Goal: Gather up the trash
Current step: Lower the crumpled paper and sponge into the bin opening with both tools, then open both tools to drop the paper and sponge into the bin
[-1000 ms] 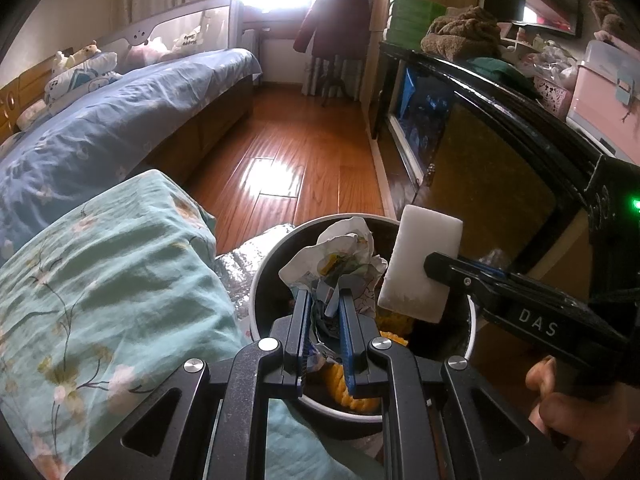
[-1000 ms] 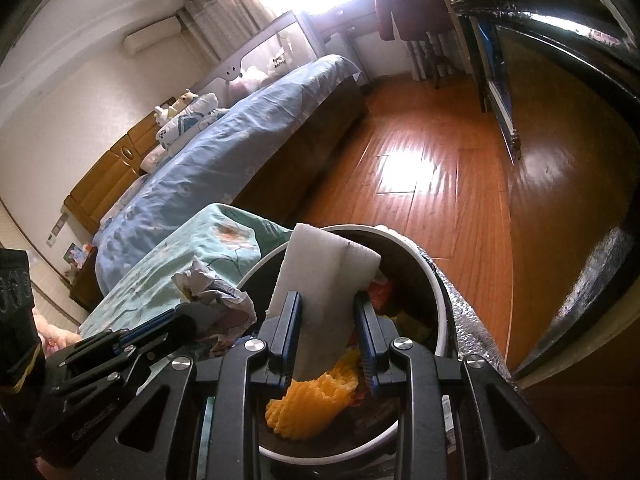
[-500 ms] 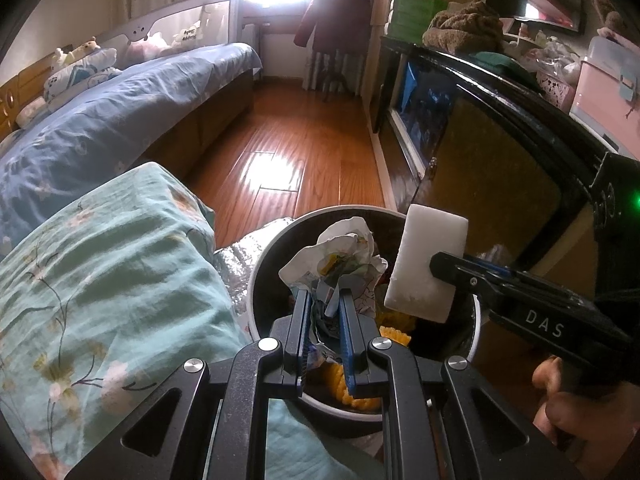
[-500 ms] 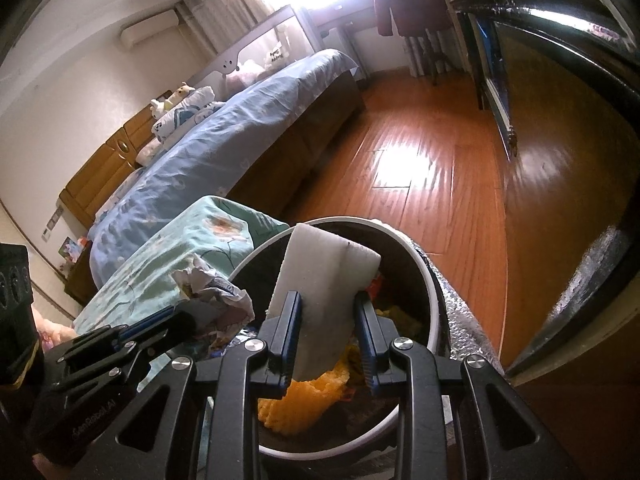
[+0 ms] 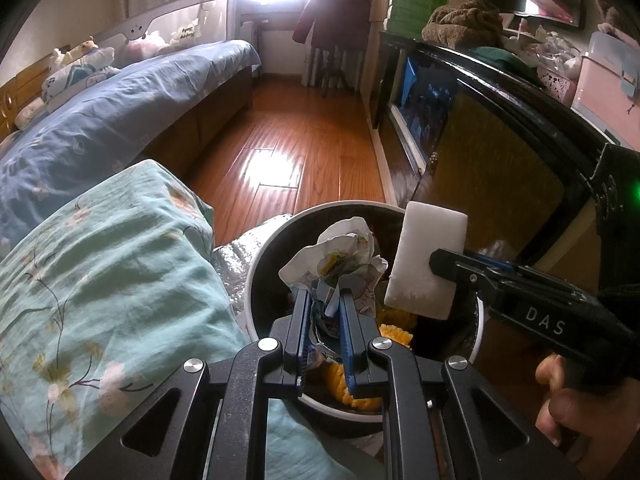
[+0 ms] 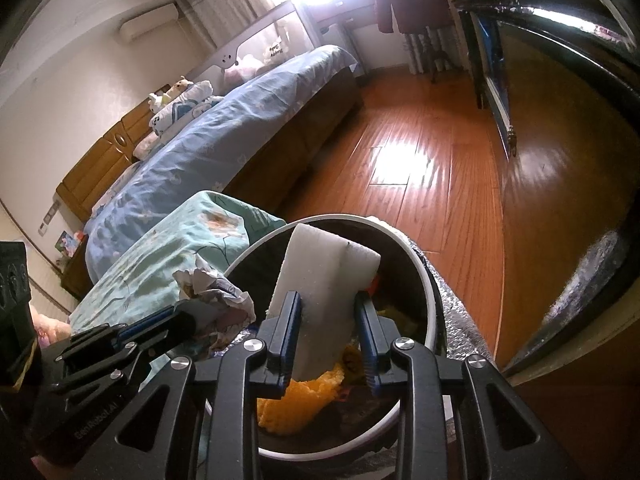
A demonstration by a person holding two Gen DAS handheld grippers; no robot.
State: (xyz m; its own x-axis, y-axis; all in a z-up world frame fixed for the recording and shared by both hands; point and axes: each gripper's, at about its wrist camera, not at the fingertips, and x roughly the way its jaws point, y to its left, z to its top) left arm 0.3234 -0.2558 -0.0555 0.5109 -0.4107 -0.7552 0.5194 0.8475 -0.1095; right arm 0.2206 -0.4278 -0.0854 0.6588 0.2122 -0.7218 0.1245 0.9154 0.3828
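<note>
The white foam block [image 6: 326,280] and crumpled paper [image 5: 340,256] are covering much of the bin's [image 5: 256,280] contents; its bottom is lying hidden.

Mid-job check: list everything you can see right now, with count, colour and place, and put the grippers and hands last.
trash bin: one, dark inside with a white rim, directly below both grippers
white foam block: one, white, between the right gripper's fingers above the bin
crumpled paper: one, white with print, in the left gripper above the bin
orange scraps: some, orange-yellow, inside the bin
floral bedding: one, teal, left of the bin
bed: one, blue cover, far left
wooden floor: brown, centre
dark cabinet: one, black, right
left gripper: black, shut on crumpled paper
right gripper: black, shut on white foam block
hand: one, on the right gripper's handle
</note>
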